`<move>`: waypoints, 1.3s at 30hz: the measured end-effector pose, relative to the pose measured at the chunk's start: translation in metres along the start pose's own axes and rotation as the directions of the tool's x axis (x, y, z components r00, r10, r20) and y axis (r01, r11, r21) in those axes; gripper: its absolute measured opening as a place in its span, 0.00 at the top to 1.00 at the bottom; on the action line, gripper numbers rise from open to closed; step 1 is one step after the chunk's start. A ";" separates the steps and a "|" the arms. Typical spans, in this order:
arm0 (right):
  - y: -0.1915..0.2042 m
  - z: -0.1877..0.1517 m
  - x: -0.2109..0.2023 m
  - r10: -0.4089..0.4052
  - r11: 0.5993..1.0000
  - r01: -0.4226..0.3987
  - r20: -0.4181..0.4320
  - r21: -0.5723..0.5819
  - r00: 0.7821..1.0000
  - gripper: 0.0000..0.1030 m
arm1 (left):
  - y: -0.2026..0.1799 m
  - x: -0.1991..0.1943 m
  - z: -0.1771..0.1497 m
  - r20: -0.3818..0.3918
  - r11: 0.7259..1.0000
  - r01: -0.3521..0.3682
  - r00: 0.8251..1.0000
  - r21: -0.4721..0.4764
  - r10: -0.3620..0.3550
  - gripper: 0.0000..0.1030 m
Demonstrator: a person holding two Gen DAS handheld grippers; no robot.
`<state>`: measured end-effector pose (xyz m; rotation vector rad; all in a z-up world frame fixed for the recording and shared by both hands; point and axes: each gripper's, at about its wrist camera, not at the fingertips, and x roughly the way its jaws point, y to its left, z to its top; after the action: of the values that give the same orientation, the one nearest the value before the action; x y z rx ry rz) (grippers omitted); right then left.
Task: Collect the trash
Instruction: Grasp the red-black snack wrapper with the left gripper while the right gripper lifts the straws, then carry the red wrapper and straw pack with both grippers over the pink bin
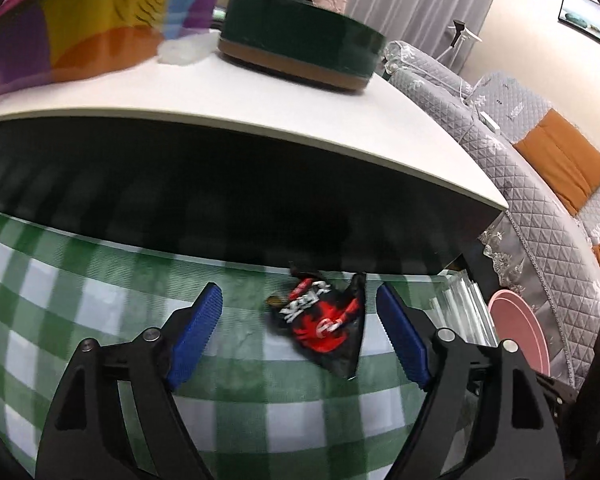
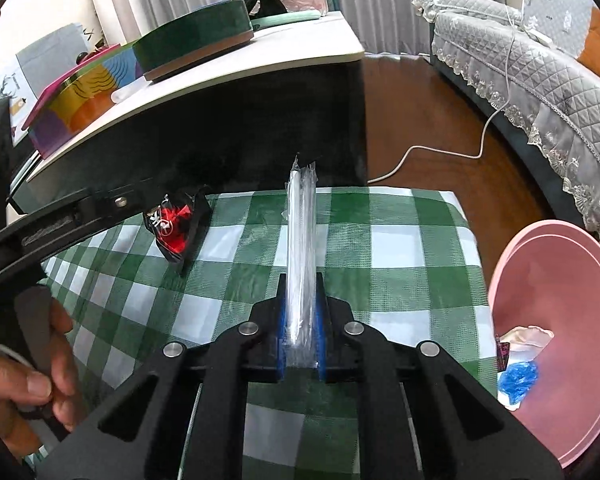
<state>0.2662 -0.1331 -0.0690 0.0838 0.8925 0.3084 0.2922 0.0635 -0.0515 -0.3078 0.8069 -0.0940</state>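
One black-red wrapper (image 1: 324, 318) on cloth, one clear wrapper (image 2: 300, 256) in right gripper (image 2: 300, 320)

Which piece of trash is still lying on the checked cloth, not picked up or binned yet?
The red-and-black snack wrapper. The clear plastic wrapper is clamped in the right gripper, and the other scraps already sit in the pink bin.

Even, soft indoor light, no hard glare. Heavy fisheye bending with black corners in both views. Left wrist view motion-blurred, worst on the rainbow-coloured round tin (image 1: 80, 24). Deep shadow under the white worktop (image 1: 260, 104); right wrist view sharper.
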 end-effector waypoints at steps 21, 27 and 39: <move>-0.008 -0.001 -0.033 -0.003 1.000 0.004 0.027 -0.015 1.000 0.89 | -0.029 0.000 -0.011 -0.046 0.993 -0.106 0.993 0.045 0.108 0.47; -0.007 0.001 -0.062 -0.005 1.000 0.007 0.068 -0.022 0.998 0.89 | -0.041 -0.029 -0.013 -0.005 0.990 -0.121 0.993 0.073 0.122 0.47; -0.020 -0.004 -0.111 -0.027 1.000 0.028 0.123 -0.010 0.992 0.89 | -0.065 -0.082 -0.029 0.057 0.987 -0.115 0.992 0.114 0.110 0.46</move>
<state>0.2031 -0.1858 0.0077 0.0788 0.7696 0.2795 0.2172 0.0113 0.0069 -0.1532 0.7638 -0.0271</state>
